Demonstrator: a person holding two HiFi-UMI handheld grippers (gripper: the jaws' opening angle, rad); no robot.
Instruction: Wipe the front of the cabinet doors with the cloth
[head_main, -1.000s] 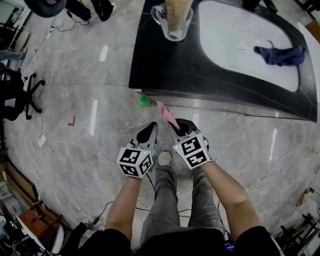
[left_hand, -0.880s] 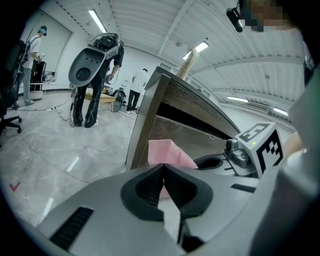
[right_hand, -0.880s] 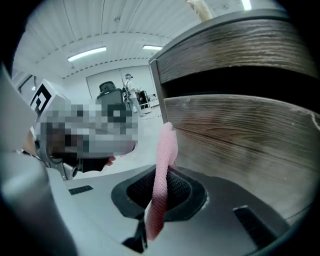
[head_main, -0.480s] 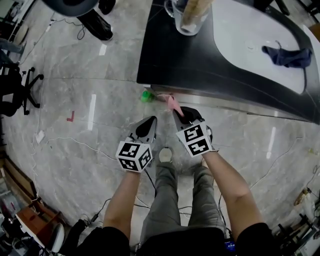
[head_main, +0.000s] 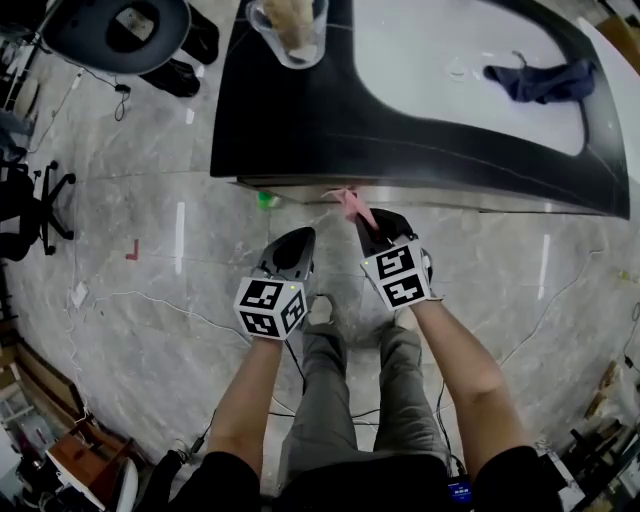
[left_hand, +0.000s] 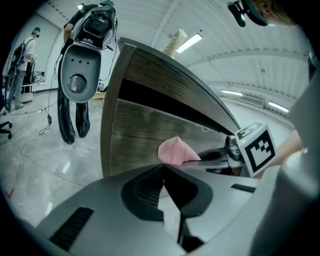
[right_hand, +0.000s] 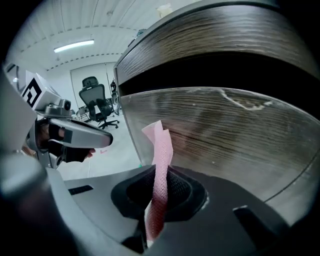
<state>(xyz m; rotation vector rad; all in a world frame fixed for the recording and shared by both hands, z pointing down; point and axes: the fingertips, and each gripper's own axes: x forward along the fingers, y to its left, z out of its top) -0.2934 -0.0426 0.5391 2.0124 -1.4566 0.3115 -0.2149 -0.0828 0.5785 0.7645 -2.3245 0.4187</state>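
Black worktop with white inset basin, clear glass jug toward its left end, dark blue rag crumpled at basin's right, small green object on marble floor below worktop edge, red floor mark, black office chair at left.

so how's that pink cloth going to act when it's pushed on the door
Probably floppy: the cloth folds and twists above the right gripper, so it should crumple against the door rather than press flat. Likely very light, since it is a thin strip. Its textured weave may drag a little on the door's grain.
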